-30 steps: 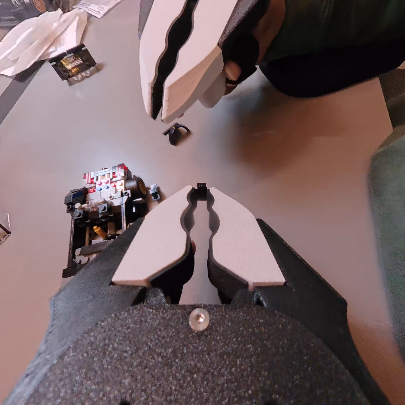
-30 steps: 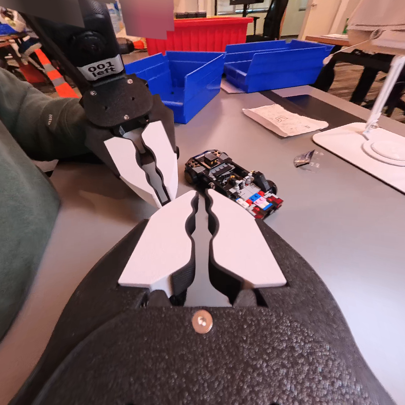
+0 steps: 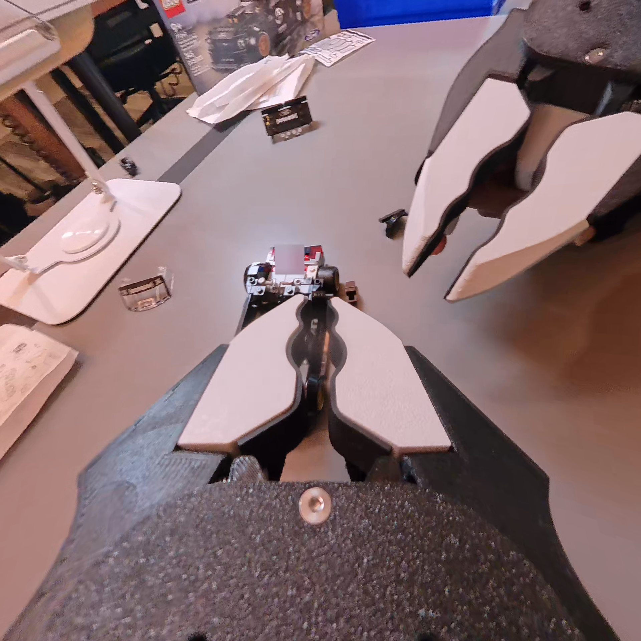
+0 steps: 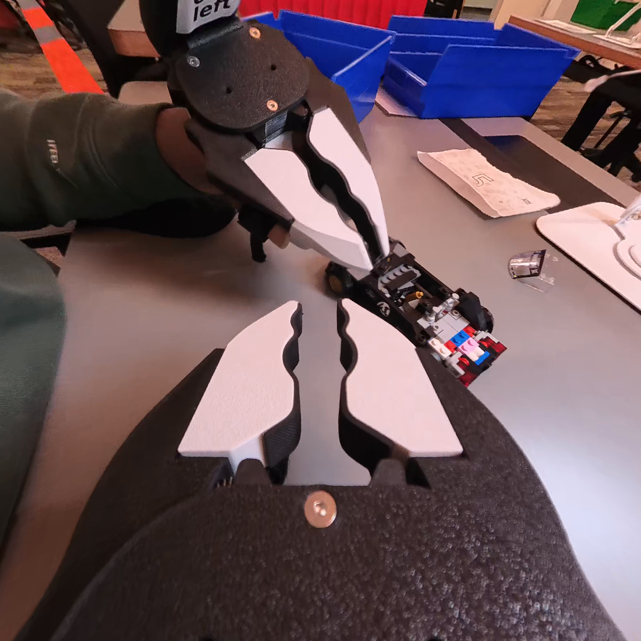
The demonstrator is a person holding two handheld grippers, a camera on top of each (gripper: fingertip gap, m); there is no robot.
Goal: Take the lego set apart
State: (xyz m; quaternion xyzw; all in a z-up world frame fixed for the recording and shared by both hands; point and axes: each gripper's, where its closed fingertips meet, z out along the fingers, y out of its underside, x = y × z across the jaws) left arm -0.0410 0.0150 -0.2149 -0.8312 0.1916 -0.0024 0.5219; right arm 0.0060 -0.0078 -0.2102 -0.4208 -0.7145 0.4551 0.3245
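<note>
Right wrist view shows the left gripper [image 4: 373,258] pinched on the car's [image 4: 416,305] end, the right gripper [image 4: 319,305] parted, empty.

We count one lego car [image 4: 416,305], two grippers [image 3: 314,305] [image 4: 319,305], two blue bins [image 4: 478,79], two loose black pieces [image 3: 392,222], one clear windshield piece [image 3: 145,291], one box [image 3: 242,38].

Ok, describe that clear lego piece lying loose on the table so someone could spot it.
Start at the white lamp base on the grey table. Just off its near edge, between it and the lego car, lies the clear windshield piece. It is the only see-through part, with a dark band across it.
</note>
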